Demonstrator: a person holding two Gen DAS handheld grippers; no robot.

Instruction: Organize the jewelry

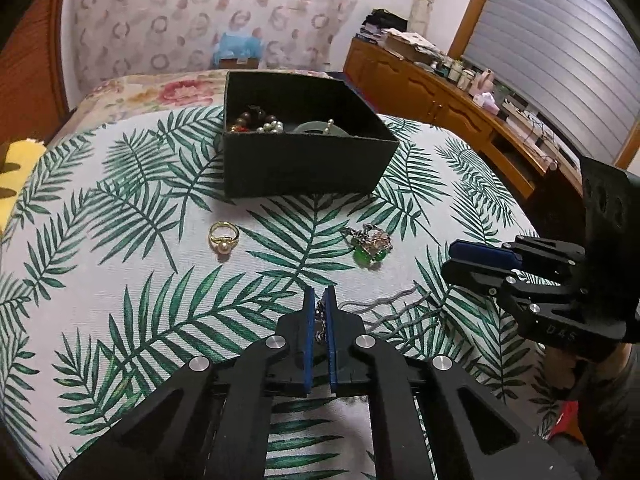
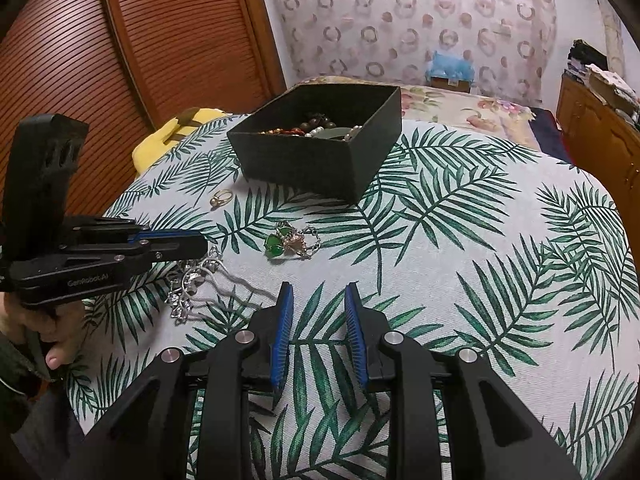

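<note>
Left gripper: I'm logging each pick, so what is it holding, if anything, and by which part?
The left gripper is shut on the silver hairpin, pinching its ornamented chain end; the wavy prongs trail on the cloth.

My left gripper and right gripper are matte black linkages with silver rivets and ribbed blue pads on the jaws. "GenRobot.AI" lettering marks the left one's side, beside a dark green sleeve.

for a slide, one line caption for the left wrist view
Left gripper shut on a silver hairpin on the leaf-print cloth, black jewelry box beyond.
</note>
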